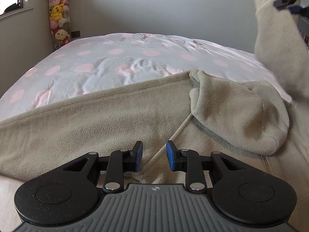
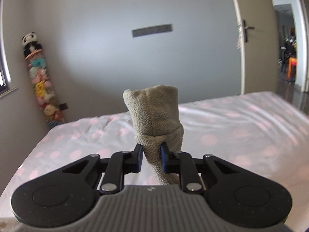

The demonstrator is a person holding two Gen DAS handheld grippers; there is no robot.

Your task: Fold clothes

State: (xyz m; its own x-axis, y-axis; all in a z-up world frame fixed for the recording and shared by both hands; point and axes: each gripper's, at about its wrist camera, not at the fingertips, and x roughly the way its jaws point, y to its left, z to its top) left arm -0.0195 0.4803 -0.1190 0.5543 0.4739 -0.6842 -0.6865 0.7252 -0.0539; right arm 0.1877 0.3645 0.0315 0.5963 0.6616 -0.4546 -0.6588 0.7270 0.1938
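Note:
A beige fleece hoodie (image 1: 96, 119) lies spread on the bed, its hood (image 1: 237, 116) bunched to the right. My left gripper (image 1: 154, 155) is open just above the fleece, a seam running between its blue pads. My right gripper (image 2: 151, 155) is shut on a sleeve (image 2: 156, 114) of the hoodie and holds it up above the bed, the cuff standing above the fingers. In the left wrist view the lifted sleeve (image 1: 274, 38) rises at the far right to the right gripper (image 1: 287, 2).
The bed (image 1: 115, 61) has a white cover with pink dots (image 2: 231, 127). A tall column of plush toys (image 1: 58, 15) stands in the left corner by a window. A door (image 2: 255, 38) stands open at the right.

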